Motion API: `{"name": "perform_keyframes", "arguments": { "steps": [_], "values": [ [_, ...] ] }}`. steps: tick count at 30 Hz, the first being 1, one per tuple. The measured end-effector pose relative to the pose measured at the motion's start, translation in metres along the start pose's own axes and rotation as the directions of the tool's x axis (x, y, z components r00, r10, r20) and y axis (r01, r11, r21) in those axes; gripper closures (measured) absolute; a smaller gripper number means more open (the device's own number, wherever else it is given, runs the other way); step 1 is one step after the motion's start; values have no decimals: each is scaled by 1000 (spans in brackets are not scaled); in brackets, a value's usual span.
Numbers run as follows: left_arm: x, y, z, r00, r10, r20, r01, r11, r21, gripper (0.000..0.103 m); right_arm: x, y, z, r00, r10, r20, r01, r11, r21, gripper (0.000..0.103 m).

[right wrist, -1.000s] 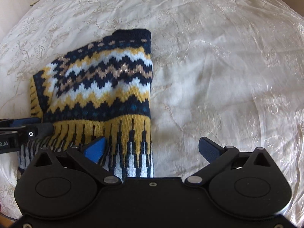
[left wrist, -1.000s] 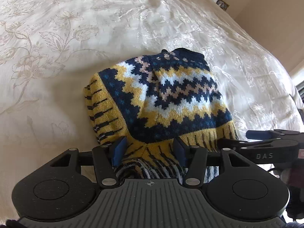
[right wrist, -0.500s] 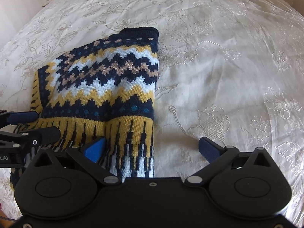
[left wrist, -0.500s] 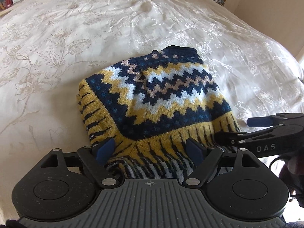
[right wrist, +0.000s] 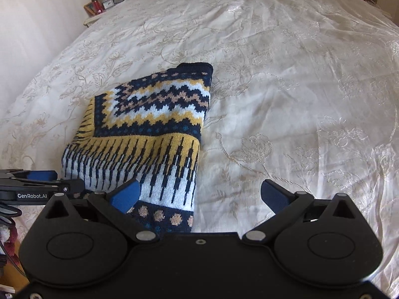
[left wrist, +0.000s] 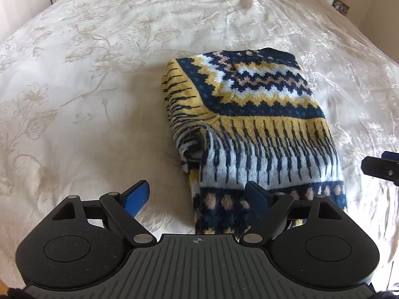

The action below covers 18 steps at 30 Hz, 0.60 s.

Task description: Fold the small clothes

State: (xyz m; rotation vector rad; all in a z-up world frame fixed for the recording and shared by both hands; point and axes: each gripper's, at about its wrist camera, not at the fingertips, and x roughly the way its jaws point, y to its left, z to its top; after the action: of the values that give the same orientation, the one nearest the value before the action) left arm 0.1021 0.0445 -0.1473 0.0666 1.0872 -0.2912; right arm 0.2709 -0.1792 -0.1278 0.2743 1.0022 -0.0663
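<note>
With both left gripper [left wrist: 197, 194] and right gripper [right wrist: 199, 195] jaws wide, the soft, limp sweater [left wrist: 251, 114] likely grips best at its 6 o'clock hem.

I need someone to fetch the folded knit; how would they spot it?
Look at the cream floral bedspread covering the bed. Near its near edge lies the sweater, folded into a rectangle. It is the only patterned knit there: navy, yellow and white zigzag bands.
</note>
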Motion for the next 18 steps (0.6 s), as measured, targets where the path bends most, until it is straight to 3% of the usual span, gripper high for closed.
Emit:
{"name": "perform_keyframes", "arguments": {
  "steps": [5,11,15,18],
  "values": [
    [-55,-5,0,989,19,146,-17,1000,-17,20,-30,-3,-1,996,39,82,-41,999,19,1],
    [-120,-28,17,942,44,334,-43,999,-11,20,-73,5,5,973,87,213,-84,996,-22,1],
    [-149,-46,27,915,129,382,-119,992,-50,20,-98,16,11,946,111,304,-91,993,-77,1],
    [-160,-54,30,908,189,373,-175,982,-70,20,-115,26,12,924,107,366,-75,992,-100,1]
  ]
}}
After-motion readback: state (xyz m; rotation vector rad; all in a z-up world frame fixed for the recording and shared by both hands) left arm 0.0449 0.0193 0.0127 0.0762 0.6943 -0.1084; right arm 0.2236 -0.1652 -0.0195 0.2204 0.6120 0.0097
